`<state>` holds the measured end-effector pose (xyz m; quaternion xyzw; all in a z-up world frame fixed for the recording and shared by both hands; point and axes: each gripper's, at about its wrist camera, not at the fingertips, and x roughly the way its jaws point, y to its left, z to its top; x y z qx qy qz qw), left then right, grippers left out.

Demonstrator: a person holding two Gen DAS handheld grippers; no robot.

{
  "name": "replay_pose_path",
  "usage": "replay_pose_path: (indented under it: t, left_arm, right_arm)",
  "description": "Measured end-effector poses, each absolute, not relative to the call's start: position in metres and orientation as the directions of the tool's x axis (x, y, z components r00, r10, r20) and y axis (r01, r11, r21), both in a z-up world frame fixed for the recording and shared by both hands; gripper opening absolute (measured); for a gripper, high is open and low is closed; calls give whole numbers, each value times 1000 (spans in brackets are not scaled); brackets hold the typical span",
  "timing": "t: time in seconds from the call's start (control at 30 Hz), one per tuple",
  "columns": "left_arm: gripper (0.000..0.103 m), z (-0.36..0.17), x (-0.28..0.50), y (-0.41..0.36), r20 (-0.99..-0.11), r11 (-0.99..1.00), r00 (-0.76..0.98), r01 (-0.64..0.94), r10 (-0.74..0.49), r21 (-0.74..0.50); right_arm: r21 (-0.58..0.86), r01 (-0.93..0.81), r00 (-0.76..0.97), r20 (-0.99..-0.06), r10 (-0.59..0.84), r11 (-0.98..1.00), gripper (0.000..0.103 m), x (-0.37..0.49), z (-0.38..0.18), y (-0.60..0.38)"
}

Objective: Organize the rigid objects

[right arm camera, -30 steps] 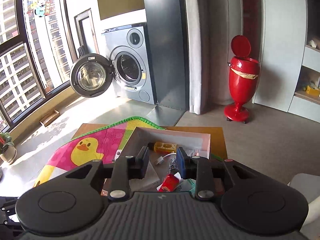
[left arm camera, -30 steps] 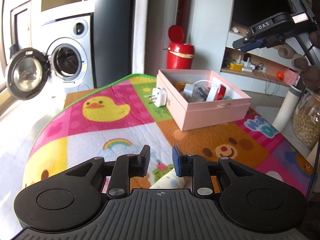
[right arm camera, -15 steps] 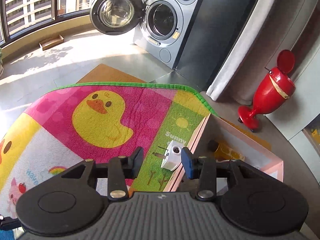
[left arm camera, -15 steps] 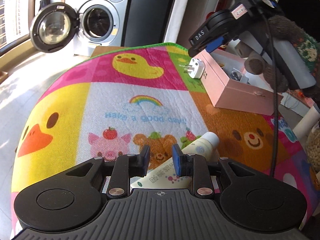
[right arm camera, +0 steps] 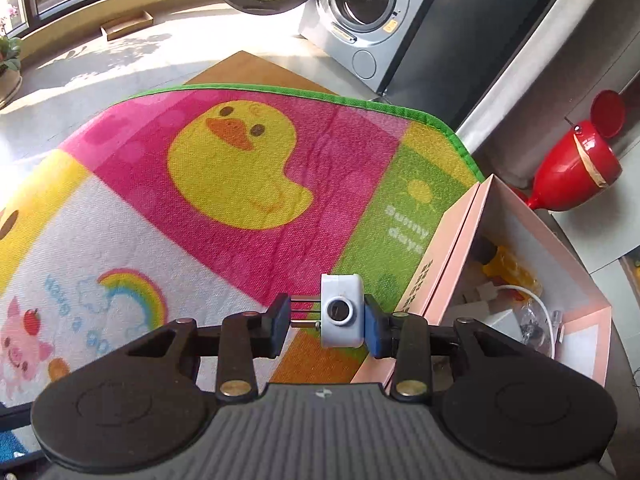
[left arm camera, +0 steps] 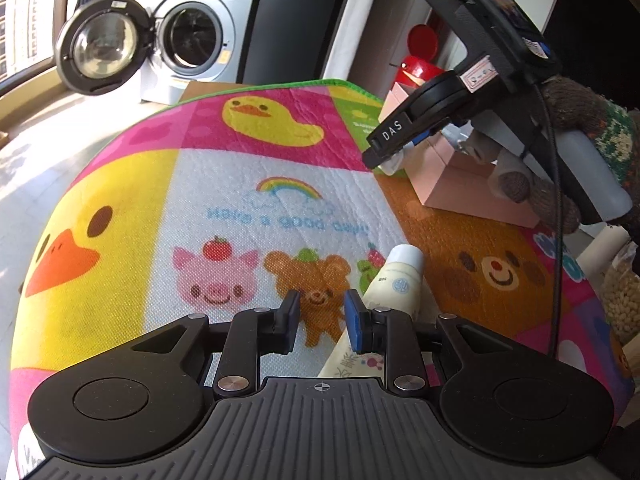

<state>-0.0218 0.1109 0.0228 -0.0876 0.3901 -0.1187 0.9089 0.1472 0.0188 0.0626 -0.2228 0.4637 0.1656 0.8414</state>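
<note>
Right tongs point(right arm camera: 325, 322) closing around plug point(right arm camera: 341, 310)

The colourful cartoon play mat point(right arm camera: 224, 184) was a woven cloth with a fine, rough, matt grain and a green stitched edge. The small white plug adapter point(right arm camera: 341, 312) at lower centre was smooth plastic with thin bare metal pins. The pale pink box point(right arm camera: 452, 248) at right looked like matt cardboard. The cream tube point(left arm camera: 396, 280) was smooth, slightly shiny plastic. The red bin point(right arm camera: 576, 164) was glossy.
</note>
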Motion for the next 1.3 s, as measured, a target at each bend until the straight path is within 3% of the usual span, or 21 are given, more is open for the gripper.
replay_pose_path:
  t: [0.27, 0.53, 0.6, 0.63, 0.87, 0.97, 1.03, 1.1, 1.3]
  left_arm:
    - [27, 29, -27, 106, -665, 941, 670, 187, -332, -282]
    - [29, 31, -24, 74, -691, 938, 635, 252, -347, -239]
    - [32, 29, -24, 63, -703, 939, 627, 273, -337, -207]
    - [32, 28, -23, 58, -711, 938, 618, 284, -337, -198]
    - [32, 19, -17, 24, -744, 929, 579, 335, -332, -154]
    - [32, 17, -12, 13, -743, 934, 592, 335, -313, -126]
    - [32, 16, -10, 6, -742, 937, 602, 334, -295, -101]
    - [32, 17, -9, 2, -745, 940, 604, 329, -283, -91]
    - [32, 16, -7, 2, -745, 940, 603, 327, -286, -97]
  right_arm:
    - [6, -529, 484, -820, 307, 849, 37, 45, 90, -51]
    - [17, -389, 573, -779, 256, 921, 40, -13, 70, -122]
    - [18, -347, 605, -760, 239, 938, 61, -22, 64, -136]
    - [12, -330, 623, -749, 227, 944, 65, -27, 62, -141]
    - [61, -311, 606, -756, 248, 949, 70, -48, 31, -161]
    - [113, -304, 635, -716, 290, 946, 81, -54, 26, -166]
    - [177, -309, 651, -676, 344, 934, 97, -58, 20, -171]
    - [208, -330, 663, -644, 383, 921, 103, -61, 15, -173]
    - [67, -369, 655, -689, 310, 927, 103, -64, 14, -152]
